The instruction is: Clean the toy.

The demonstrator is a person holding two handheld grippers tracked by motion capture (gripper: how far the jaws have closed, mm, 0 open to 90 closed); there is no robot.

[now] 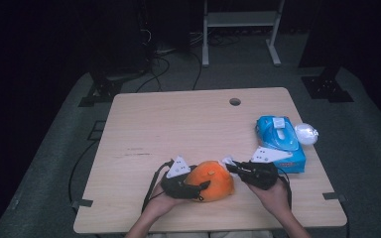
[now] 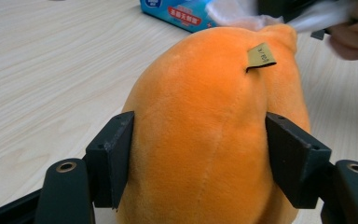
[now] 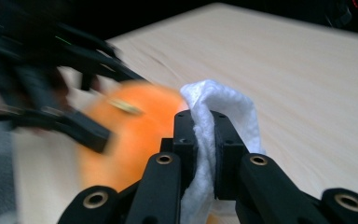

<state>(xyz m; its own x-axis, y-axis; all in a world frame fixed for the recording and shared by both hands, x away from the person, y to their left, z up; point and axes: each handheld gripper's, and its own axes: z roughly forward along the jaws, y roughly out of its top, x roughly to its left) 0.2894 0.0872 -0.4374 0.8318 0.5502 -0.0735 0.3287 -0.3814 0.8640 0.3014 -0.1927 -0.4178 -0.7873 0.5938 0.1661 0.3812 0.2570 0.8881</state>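
An orange plush toy [image 1: 212, 179] lies on the wooden table [image 1: 178, 129] near its front edge. My left gripper [image 1: 198, 190] is shut on it; in the left gripper view both pads press into the orange plush toy's [image 2: 200, 135] sides, below a small tan tag [image 2: 261, 57]. My right gripper [image 1: 230, 167] is shut on a white tissue [image 3: 214, 121], whose folded top bulges above the jaws. It sits at the orange plush toy's [image 3: 130, 130] right end, and the white tissue [image 2: 242, 14] lies against the toy's top.
A blue pack of wipes [image 1: 280, 141] lies on the table to the right, with a white round object [image 1: 306, 133] just beyond it. A round cable hole [image 1: 235, 101] is at the far side. Cables trail from both grippers off the front edge.
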